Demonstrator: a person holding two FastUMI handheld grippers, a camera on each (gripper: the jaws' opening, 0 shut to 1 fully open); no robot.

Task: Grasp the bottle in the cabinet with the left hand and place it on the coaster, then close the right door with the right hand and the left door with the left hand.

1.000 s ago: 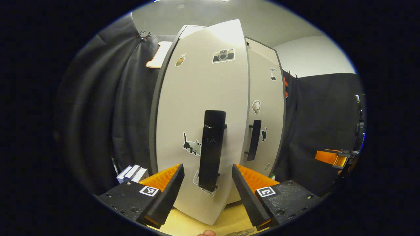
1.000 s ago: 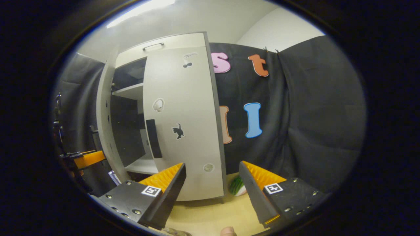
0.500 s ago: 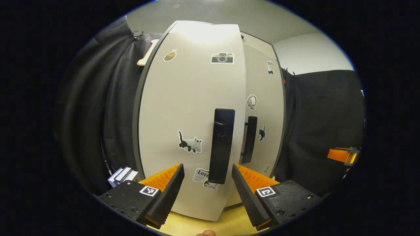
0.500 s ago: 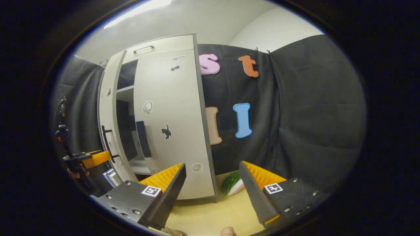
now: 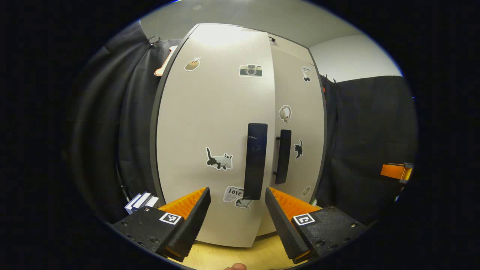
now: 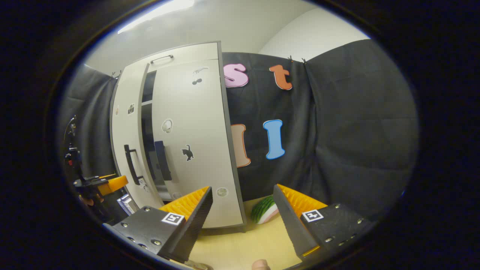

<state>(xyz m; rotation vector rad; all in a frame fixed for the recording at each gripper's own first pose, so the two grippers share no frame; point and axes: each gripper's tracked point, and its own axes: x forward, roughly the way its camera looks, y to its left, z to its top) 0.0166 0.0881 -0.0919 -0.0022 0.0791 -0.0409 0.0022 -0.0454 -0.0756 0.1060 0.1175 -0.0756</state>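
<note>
The left tool (image 5: 237, 195) is hovering right in front of the cabinet, its fingers spread wide and gripping nothing, and the black handle (image 5: 255, 161) of the left door (image 5: 210, 123) is sitting between and just beyond the fingertips. That left door is standing slightly ajar: in the right gripper view a dark slit is showing between the left door (image 6: 125, 131) and the right door (image 6: 191, 142), with a shelf edge inside. The right door (image 5: 300, 127) is looking flush with the cabinet body, its own handle (image 5: 283, 156) just beside the left one. The right tool (image 6: 243, 197) is hanging farther back and off to the side, fingers wide apart, holding nothing, above the pale wooden table (image 6: 240, 247). A watermelon slice (image 6: 264, 209) is lying on the table by the cabinet's lower corner. The left tool (image 6: 108, 182) is showing near the left door's lower part. Small books (image 5: 141, 200) are standing beside the cabinet. I cannot tell where the bottle or coaster is.
</note>
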